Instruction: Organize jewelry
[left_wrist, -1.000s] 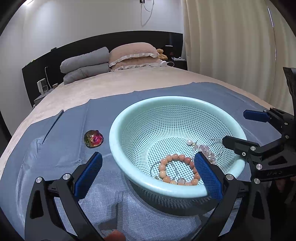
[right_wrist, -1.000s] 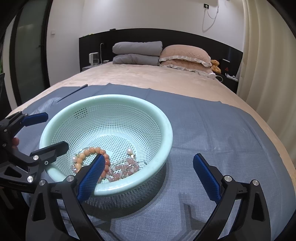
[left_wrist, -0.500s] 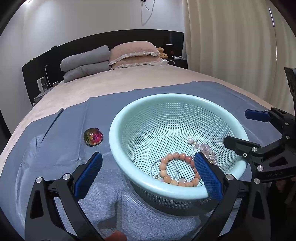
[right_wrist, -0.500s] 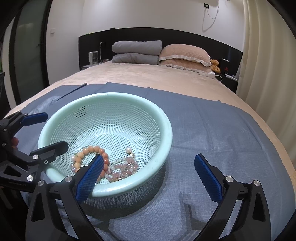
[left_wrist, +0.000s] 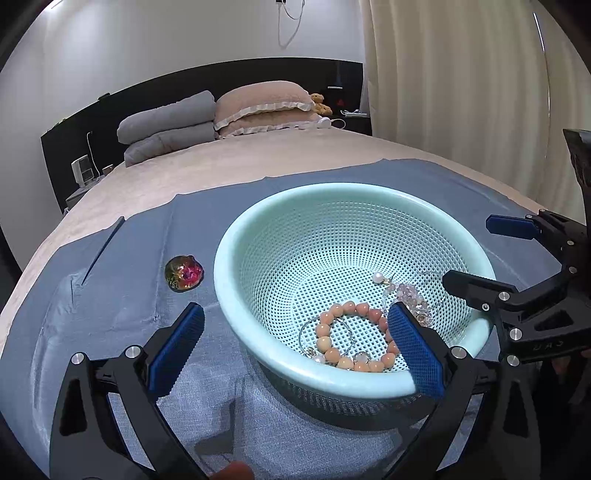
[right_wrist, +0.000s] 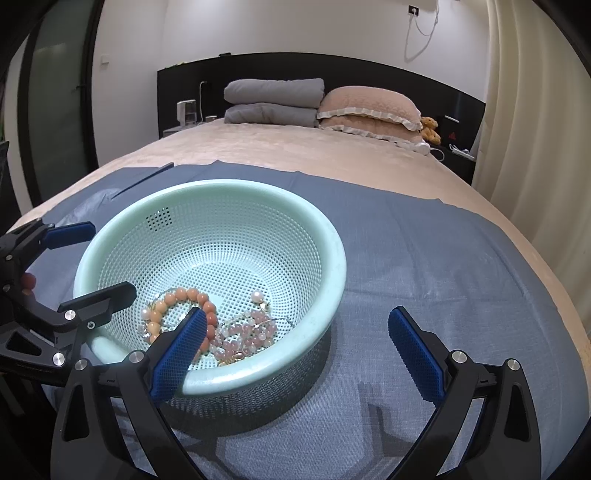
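Note:
A mint-green perforated basket (left_wrist: 258, 221) (right_wrist: 325, 236) stands on a blue-grey cloth (left_wrist: 122, 314) (right_wrist: 443, 266) on the bed. Inside lie an orange bead bracelet (left_wrist: 325, 334) (right_wrist: 181, 295), a pale pink bead bracelet with a pearl (left_wrist: 406, 293) (right_wrist: 255, 332) and a thin silver ring. An iridescent brooch (left_wrist: 184, 273) lies on the cloth left of the basket. My left gripper (left_wrist: 295, 350) is open and empty, its jaws straddling the basket's near rim. My right gripper (right_wrist: 295, 354) is open and empty at the basket's right side.
Grey and beige pillows (right_wrist: 321, 101) lie at the black headboard (right_wrist: 369, 70). A curtain (left_wrist: 461, 92) hangs on the right. A nightstand with a small device (left_wrist: 83, 171) stands at the far left. Bare cloth spreads right of the basket.
Both grippers have shifted slightly, so the basket sits a little differently in each view. Both stay open. The jewelry has not moved.

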